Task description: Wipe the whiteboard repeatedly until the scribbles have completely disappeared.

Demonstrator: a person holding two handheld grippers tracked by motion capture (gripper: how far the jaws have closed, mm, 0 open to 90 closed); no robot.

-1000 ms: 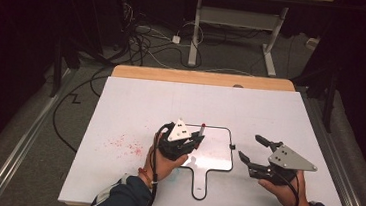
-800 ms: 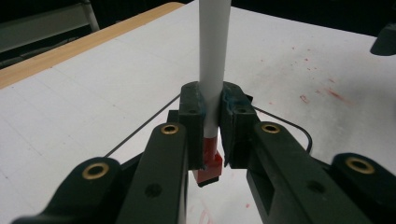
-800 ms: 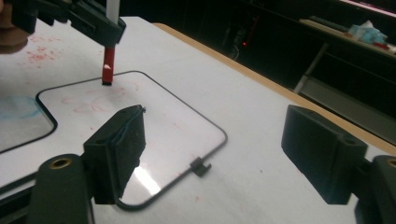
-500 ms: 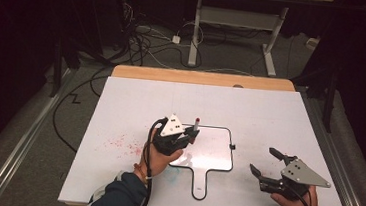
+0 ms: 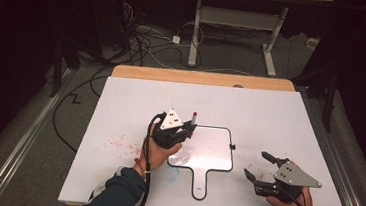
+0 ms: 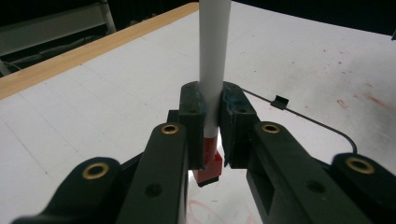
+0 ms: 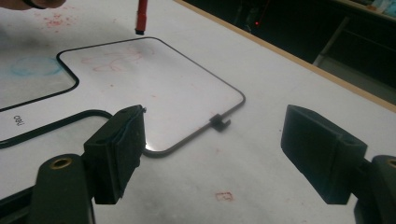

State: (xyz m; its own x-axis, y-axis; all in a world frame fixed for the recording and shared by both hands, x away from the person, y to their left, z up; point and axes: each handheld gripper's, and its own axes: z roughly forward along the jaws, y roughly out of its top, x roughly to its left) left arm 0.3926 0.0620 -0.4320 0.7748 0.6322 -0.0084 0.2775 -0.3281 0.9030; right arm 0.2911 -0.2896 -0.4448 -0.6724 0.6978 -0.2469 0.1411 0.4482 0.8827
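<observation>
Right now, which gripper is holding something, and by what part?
Left gripper clamps a red-capped marker on its white barrel just above the cap. Right gripper is open, holding nothing.

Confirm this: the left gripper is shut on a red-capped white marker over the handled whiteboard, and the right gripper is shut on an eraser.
Not quite. The right gripper holds nothing: the right gripper view shows its jaws wide apart. The left gripper is indeed shut on the marker over the handled whiteboard.

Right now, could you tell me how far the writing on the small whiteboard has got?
Done: the left gripper is shut on the white marker with the red tip, and faint red strokes mark the black-rimmed paddle-shaped whiteboard. In hand: the tip hangs by the board's upper left corner. Left: the drawing itself; the right gripper waits open.
</observation>
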